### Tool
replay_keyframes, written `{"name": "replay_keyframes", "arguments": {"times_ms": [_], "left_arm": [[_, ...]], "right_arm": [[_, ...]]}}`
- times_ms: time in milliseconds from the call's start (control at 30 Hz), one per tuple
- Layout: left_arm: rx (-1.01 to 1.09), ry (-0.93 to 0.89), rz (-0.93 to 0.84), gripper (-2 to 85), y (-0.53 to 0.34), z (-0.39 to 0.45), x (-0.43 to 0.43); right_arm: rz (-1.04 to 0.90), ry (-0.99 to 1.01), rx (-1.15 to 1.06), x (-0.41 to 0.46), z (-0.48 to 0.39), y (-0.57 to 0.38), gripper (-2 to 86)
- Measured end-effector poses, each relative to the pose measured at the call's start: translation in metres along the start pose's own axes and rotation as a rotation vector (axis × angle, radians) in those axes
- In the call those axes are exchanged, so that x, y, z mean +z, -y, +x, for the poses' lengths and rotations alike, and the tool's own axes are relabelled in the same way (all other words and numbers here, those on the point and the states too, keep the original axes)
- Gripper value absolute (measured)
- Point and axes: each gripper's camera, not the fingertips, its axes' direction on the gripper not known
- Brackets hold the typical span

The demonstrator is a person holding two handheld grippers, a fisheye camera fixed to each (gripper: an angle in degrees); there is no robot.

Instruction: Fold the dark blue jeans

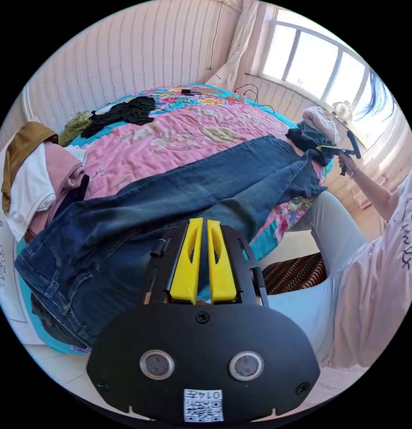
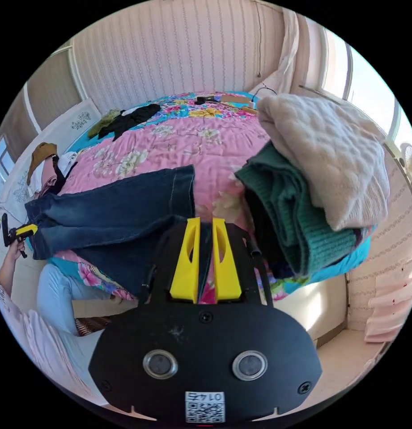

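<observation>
The dark blue jeans [image 1: 192,183] lie stretched across the bed, waistband at the lower left and leg hems at the right of the left gripper view. My left gripper [image 1: 204,222] has its yellow jaws nearly together with denim pinched between them along the jeans' near edge. In the right gripper view the jeans [image 2: 112,210] run off to the left, and my right gripper [image 2: 205,221] is shut on a dark strip of the leg end. Each tool also appears far off in the other's view: the right gripper [image 1: 331,149] by the hems, the left gripper [image 2: 24,231] by the waist.
A pink floral quilt [image 1: 192,125] covers the bed. Loose clothes [image 1: 40,178] are heaped at the waist end, and a black garment [image 1: 125,111] lies at the far side. Folded sweaters [image 2: 313,178] are stacked beside the hems. A person's leg [image 1: 331,250] stands by the bed's edge.
</observation>
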Motion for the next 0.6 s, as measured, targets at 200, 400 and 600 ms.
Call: {"name": "replay_keyframes", "arguments": {"times_ms": [200,400,600], "left_arm": [[0.063,0.114,-0.043,6.7,0.072,-0.021,0.076],[0.174,0.155,-0.151,8.8,0.135,-0.015,0.171],[0.08,0.07,-0.224,9.2,0.147,-0.029,0.235]], "right_arm": [[-0.089,0.071,-0.12,0.048,-0.024,0.09,12.5],[-0.219,0.131,-0.034,0.091,-0.008,0.139,14.7],[-0.305,0.114,0.016,0.112,0.004,0.146,12.3]]}}
